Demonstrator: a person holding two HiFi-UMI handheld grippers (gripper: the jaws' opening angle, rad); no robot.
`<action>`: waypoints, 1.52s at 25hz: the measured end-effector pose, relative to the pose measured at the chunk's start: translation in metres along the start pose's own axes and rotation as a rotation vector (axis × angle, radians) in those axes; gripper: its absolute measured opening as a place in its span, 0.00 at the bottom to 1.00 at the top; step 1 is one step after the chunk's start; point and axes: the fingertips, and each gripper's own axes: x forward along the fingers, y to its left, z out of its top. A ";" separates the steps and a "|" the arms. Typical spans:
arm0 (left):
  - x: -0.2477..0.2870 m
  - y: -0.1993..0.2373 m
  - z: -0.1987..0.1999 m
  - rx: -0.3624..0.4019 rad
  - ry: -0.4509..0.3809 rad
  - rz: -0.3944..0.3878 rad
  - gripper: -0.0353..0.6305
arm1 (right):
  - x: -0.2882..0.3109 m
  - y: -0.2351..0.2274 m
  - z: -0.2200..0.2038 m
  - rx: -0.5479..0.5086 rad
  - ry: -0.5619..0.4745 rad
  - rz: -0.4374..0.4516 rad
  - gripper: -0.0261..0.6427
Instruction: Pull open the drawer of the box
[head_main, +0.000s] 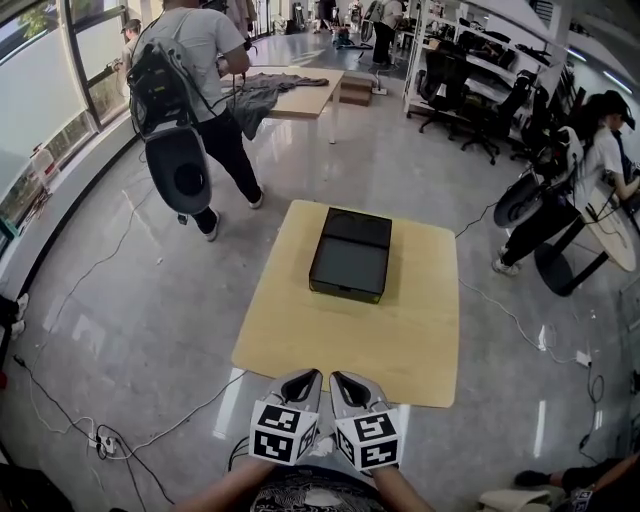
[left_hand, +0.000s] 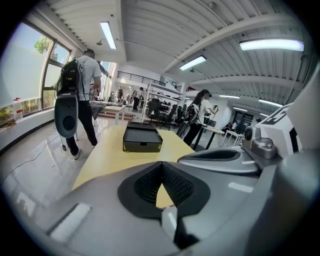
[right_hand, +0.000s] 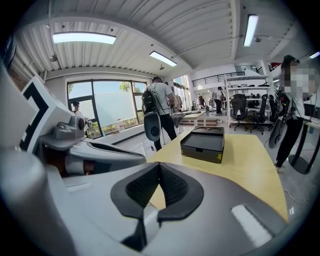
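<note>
Nearest, side by side over the near edge of the surface (head_main: 420, 340): left tongs (head_main: 314, 376) and right tongs (head_main: 337, 377), each behind its marker cube, both aimed at the far side and tilted downward. Both closed tip to tip, with nothing between the pads. In each gripper view, only a sliver of pale wood visible through the gap under the tips. Touching neither the surface nor the box.

Farther out, near the middle of the surface and well apart from the tongs: black box (head_main: 350, 262), flat and rectangular, one short side facing near. On that near side, drawer (head_main: 346, 291) pushed in flush with the box, a small notch at the middle of its front.

Around the surface, glossy grey floor (head_main: 150, 330), with thin cables (head_main: 100, 438) trailing at left.

Far left, a person with a backpack (head_main: 195, 60), back turned, in mid-stride beside a second table (head_main: 310, 95) with a grey cloth (head_main: 262, 95) draped over it. Far right, another person (head_main: 600, 160), and office chairs (head_main: 445, 85) beyond.
</note>
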 end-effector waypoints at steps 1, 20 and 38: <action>0.004 -0.001 0.002 0.000 0.000 0.000 0.08 | 0.002 -0.005 0.001 -0.017 0.003 -0.002 0.05; 0.104 0.042 0.042 0.039 0.030 -0.085 0.08 | 0.087 -0.087 0.037 -0.359 0.103 -0.154 0.05; 0.133 0.088 0.067 0.072 0.043 -0.176 0.08 | 0.162 -0.139 0.027 -0.698 0.309 -0.350 0.07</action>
